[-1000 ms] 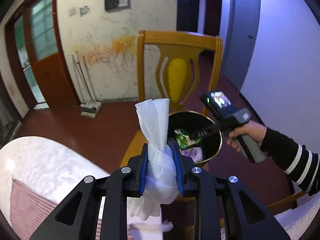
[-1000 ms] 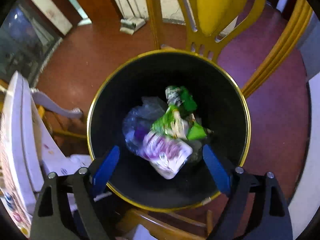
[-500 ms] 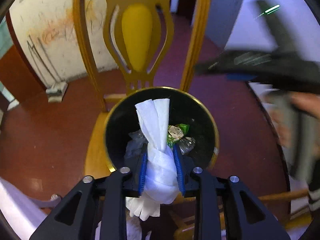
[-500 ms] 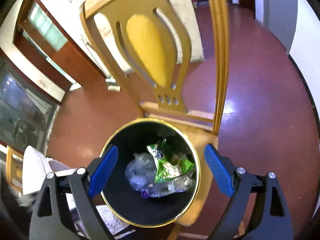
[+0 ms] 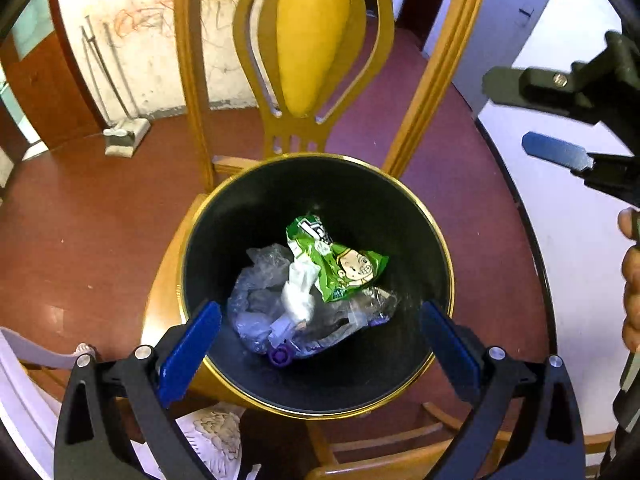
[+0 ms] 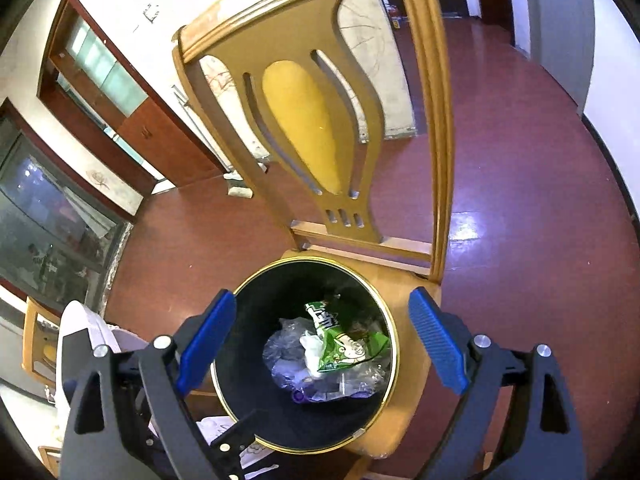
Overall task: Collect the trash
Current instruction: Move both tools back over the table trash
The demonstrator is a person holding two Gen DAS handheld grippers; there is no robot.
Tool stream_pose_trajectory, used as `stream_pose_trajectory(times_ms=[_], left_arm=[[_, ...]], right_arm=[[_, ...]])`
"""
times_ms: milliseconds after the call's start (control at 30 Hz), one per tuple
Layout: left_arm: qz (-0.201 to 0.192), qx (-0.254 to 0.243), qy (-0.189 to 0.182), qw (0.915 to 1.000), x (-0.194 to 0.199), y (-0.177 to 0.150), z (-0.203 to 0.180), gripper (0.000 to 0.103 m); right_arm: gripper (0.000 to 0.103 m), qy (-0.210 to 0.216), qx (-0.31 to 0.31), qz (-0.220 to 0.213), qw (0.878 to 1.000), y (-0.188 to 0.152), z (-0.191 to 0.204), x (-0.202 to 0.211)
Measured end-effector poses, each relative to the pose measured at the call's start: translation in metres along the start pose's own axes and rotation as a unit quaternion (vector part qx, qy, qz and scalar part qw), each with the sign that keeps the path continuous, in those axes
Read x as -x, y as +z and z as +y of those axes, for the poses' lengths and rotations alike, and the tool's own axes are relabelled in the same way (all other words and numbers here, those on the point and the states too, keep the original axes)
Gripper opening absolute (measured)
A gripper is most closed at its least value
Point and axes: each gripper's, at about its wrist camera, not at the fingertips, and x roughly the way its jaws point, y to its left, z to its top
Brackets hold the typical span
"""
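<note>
My left tongs (image 5: pixel 320 344), jaws opening wide and empty, and right tongs (image 6: pixel 320 344), spread and empty, frame the bin (image 5: pixel 436 248) at centre frame; white tissue (image 5: pixel 298 292) lies inside among wrappers.

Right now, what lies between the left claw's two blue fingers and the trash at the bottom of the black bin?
Nothing: in the left wrist view the left claw, jaws opening, is empty above the bin; tissue lies inside.
</note>
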Motion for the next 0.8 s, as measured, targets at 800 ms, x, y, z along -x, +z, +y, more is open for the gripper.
stream_pose_trajectory(times_ms=[800], left_arm=[[-0.220,0.312,0.434,0.8161,0.409,-0.309,0.120,0.097]], right_arm=[[0.090,0.277,0.371,-0.009,0.886,-0.169,0.342,0.094]])
